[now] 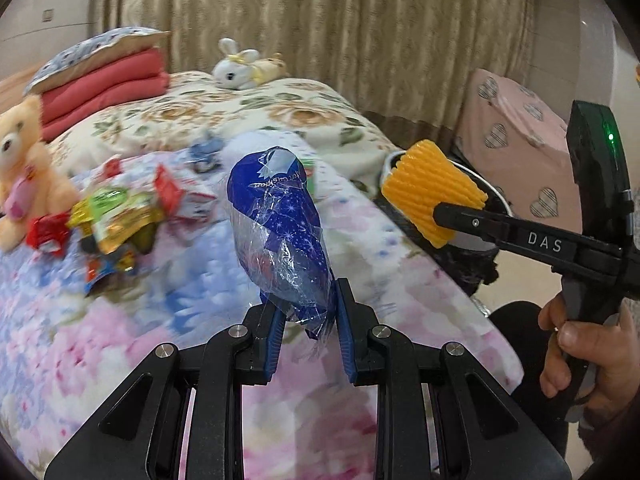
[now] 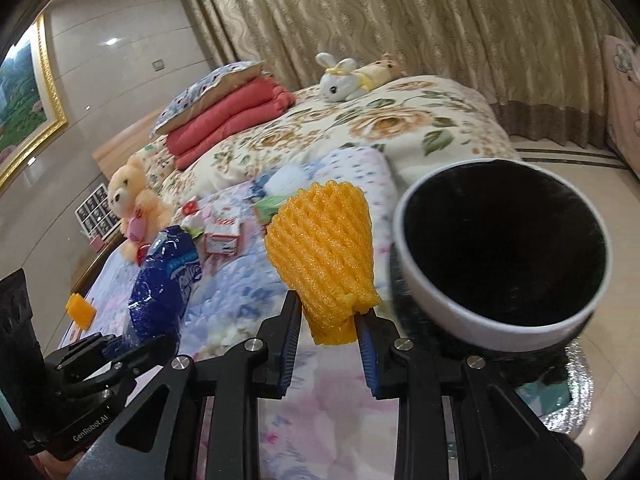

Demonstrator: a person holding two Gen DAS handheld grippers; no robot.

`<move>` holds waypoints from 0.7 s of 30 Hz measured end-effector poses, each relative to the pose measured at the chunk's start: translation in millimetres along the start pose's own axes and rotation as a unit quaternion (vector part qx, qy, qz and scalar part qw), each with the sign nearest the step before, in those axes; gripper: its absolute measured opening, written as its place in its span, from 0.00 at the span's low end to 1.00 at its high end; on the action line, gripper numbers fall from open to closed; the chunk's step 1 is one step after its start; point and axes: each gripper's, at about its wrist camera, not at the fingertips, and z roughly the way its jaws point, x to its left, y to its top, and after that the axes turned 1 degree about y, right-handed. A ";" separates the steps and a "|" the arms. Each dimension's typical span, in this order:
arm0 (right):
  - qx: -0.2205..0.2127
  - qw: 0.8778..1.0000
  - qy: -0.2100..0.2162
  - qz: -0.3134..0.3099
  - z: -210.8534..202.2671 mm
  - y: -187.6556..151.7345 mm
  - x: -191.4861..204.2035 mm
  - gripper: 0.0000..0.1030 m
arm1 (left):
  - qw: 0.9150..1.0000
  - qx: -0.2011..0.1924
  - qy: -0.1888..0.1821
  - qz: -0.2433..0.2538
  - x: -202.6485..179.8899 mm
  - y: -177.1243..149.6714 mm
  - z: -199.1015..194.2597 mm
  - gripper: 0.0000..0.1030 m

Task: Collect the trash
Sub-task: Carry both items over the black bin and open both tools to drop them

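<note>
Fingers of the left gripper are clamped on the lower end of a crumpled blue and clear plastic wrapper, which stands up between the blue pads above the bed. Fingers of the right gripper are pinched shut on the base of an orange foam fruit net; the net fans out above the pads, tilted slightly left. In the left wrist view the person's right hand grips the handle of that tool at the right edge. Just right of the foam net sits a white-rimmed trash bin with a black liner; its interior is dark and nothing can be made out inside it. The bin stands on the floor beside the bed, touching or nearly touching the pastel floral blanket. Further out on the blanket lies a loose pile of snack wrappers in green, yellow and red, near a peach teddy bear. A small red and white carton lies behind the net. Folded red quilts and a white plush rabbit sit well apart at the far end.
</note>
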 end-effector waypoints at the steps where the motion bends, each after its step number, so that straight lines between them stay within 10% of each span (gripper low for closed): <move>1: -0.003 1.000 -0.004 0.002 -2.7 1.6 -5.1 0.27 | 1.000 0.001 -0.003 0.004 -3.8 1.6 2.6 0.22; 21: -0.018 0.996 -0.072 0.042 -34.1 25.7 -84.0 0.27 | 0.994 0.011 -0.075 0.075 -90.7 56.8 51.7 0.22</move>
